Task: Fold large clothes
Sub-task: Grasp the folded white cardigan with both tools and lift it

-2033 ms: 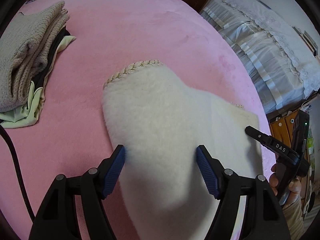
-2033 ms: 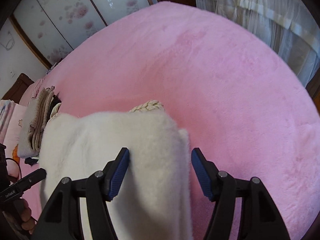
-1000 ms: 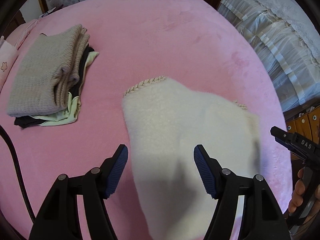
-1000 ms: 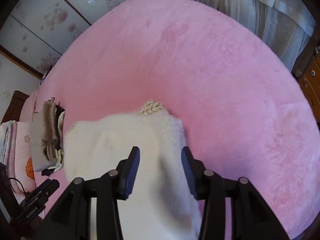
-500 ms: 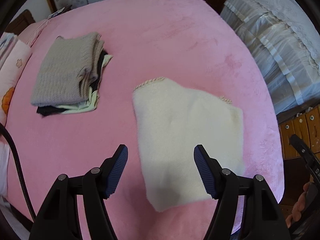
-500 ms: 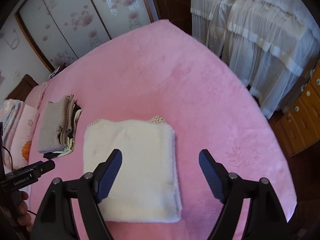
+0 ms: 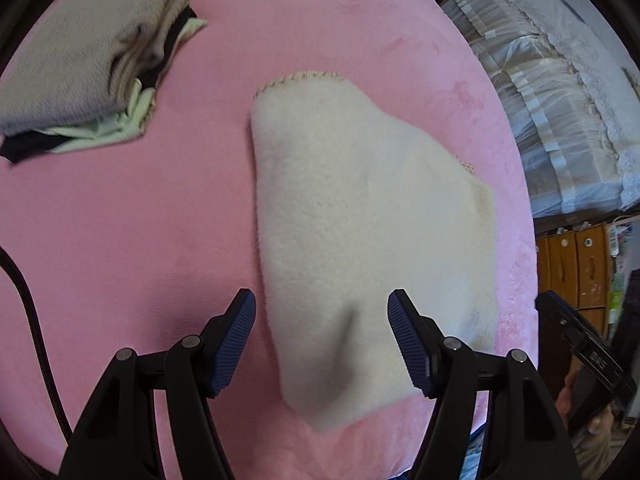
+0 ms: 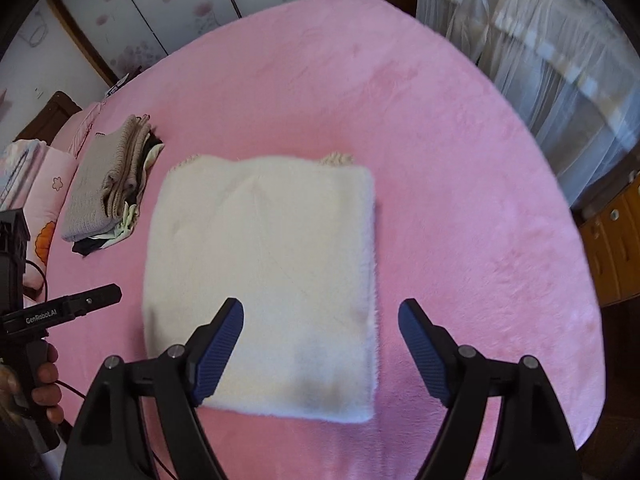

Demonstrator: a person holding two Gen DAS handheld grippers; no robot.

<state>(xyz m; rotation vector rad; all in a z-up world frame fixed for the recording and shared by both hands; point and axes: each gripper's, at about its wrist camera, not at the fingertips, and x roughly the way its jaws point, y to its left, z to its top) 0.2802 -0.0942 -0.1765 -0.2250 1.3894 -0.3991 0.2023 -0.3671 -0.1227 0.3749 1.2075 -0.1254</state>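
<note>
Since half a second ago both tools have dropped closer to the folded cream fleece garment (image 8: 264,280), which lies flat on the pink bed (image 8: 460,160). The left tool (image 7: 322,340) and right tool (image 8: 320,348) hover over its near edge, jaws spread apart, holding nothing. A stack of folded clothes (image 8: 108,188) sits just beside its left edge.

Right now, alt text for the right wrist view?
A folded cream fleece garment lies flat on a pink blanket, with the open right gripper above its near edge, holding nothing. A stack of folded clothes sits to its left, and the left gripper shows at the left edge.
</note>
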